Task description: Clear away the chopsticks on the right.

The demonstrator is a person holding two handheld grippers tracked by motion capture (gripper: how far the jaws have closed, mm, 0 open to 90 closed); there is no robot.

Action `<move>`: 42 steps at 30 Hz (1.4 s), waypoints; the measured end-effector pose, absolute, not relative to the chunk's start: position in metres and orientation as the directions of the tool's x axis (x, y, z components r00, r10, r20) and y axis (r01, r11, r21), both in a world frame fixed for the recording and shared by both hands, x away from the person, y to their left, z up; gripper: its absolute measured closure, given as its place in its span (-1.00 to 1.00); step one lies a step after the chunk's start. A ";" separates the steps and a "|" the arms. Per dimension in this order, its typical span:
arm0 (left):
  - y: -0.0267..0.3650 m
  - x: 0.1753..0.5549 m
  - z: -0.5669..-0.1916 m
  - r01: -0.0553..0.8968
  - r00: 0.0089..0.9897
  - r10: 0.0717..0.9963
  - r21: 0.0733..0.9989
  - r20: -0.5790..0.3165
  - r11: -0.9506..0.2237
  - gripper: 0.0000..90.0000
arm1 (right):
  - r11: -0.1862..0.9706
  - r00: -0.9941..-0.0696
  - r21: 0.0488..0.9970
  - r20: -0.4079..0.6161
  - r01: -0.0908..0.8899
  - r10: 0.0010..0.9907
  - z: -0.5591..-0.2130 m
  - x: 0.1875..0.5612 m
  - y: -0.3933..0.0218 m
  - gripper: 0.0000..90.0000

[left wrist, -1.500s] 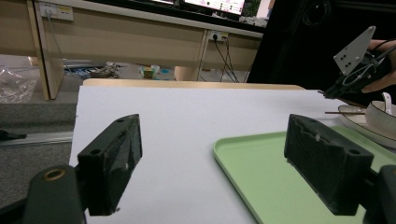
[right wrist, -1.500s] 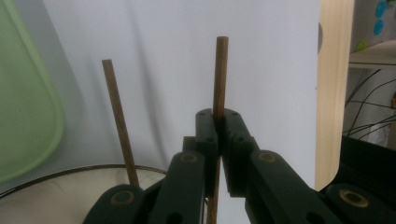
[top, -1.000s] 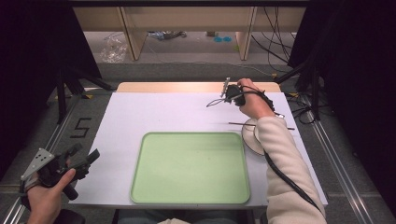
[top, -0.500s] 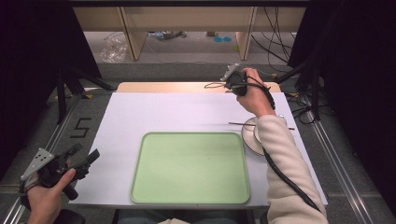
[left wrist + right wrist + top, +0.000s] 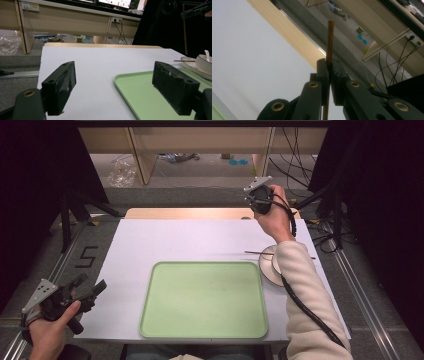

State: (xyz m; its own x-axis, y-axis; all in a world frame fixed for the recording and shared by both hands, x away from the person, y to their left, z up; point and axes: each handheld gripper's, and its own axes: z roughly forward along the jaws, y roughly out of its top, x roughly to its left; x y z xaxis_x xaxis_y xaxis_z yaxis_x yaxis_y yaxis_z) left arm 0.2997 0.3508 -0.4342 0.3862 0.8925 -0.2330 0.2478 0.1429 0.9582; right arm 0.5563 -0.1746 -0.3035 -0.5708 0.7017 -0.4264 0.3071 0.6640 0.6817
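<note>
My right tongs (image 5: pixel 328 72) pinch a chopstick (image 5: pixel 330 40) above the table's (image 5: pixel 165 240) far right edge; the left tongs (image 5: pixel 115 87) gape empty at its near left corner; gripped so thinly, the chopstick could swivel or slip free.

The right gripper (image 5: pixel 328 67) has its two black jaws pressed together on a thin brown chopstick (image 5: pixel 330 40), which stands up between them past their tips. Behind lie the white table surface (image 5: pixel 249 55), a wooden edge strip (image 5: pixel 294 40) and grey floor (image 5: pixel 342 42) with cables (image 5: pixel 392 67).
</note>
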 end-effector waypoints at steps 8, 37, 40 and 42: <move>0.351 0.299 -0.434 0.249 0.381 0.893 0.957 -0.238 0.149 -0.58 | 0.638 -0.560 0.700 -0.403 0.321 0.724 -0.299 0.555 -0.174 0.95; 0.351 0.300 -0.434 0.246 0.390 0.892 0.959 -0.230 0.140 -0.58 | 0.416 -0.481 0.769 -0.162 0.486 0.862 -0.270 0.540 -0.164 0.95; 0.351 0.299 -0.434 0.247 0.384 0.893 0.958 -0.236 0.147 -0.58 | 0.402 -0.478 0.765 -0.140 0.504 0.867 -0.270 0.540 -0.165 0.95; 0.350 0.299 -0.434 0.248 0.383 0.893 0.957 -0.238 0.149 -0.58 | 0.380 -0.472 0.753 -0.105 0.538 0.875 -0.270 0.539 -0.165 0.95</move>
State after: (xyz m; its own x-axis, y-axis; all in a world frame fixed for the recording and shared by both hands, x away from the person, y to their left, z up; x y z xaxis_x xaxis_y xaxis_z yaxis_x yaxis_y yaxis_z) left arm 0.2992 0.3505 -0.4340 0.3826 0.8928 -0.2378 0.2484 0.1485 0.9572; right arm 0.5390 -0.1648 -0.2698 -0.4719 0.8753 -0.1051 0.5375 0.3802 0.7527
